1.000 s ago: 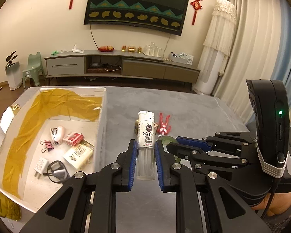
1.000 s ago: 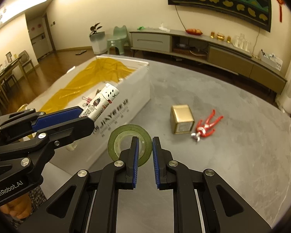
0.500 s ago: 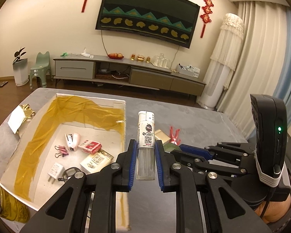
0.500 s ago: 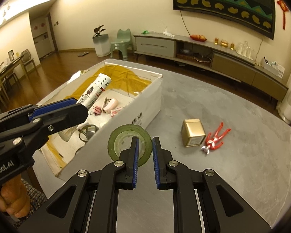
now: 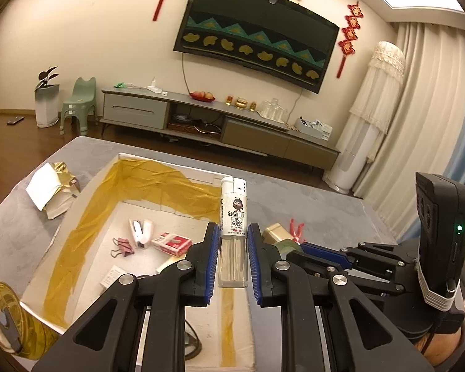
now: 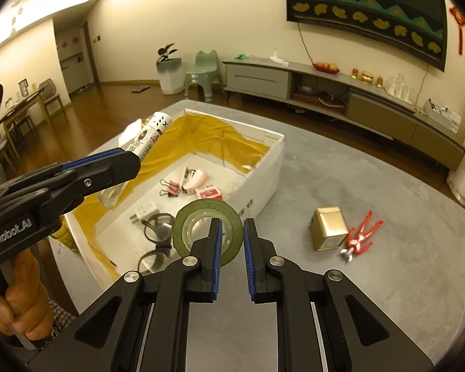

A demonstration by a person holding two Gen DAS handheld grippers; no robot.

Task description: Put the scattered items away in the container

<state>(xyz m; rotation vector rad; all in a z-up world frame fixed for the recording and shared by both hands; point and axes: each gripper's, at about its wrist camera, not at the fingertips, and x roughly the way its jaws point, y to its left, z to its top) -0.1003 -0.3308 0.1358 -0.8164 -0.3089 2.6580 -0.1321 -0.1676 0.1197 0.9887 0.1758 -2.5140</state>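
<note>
The lighter (image 5: 232,232) is standing upright between the blue pads of the left gripper (image 5: 232,257), whose jaws are clamped on its clear lower body, and it is hanging above the near end of the white box (image 6: 263,167) that is serving as the container. The right gripper (image 6: 232,241) is carrying the green tape roll (image 6: 201,217), its jaws closed on the roll's rim, just beside the box's near corner and over the grey table (image 6: 372,294). Inside the box, a pink stapler (image 5: 141,232), pink binder clips (image 5: 121,246), a red-and-white packet (image 5: 172,243), a white plug (image 6: 144,210) and a pair of glasses (image 6: 158,232) are already lying on the floor of the box amid its yellow lining. Outside it, a gold tin (image 6: 328,228) and red pliers (image 6: 361,237) are lying close together on the table, well apart from the box. The step in hand looks like delivery of both held items. The next move probably calls for lowering the lighter toward a bare patch of the box floor before the jaws open, then bringing the roll across the wall and releasing it clear of the glasses; the tin and pliers are waiting for a later trip.
</note>
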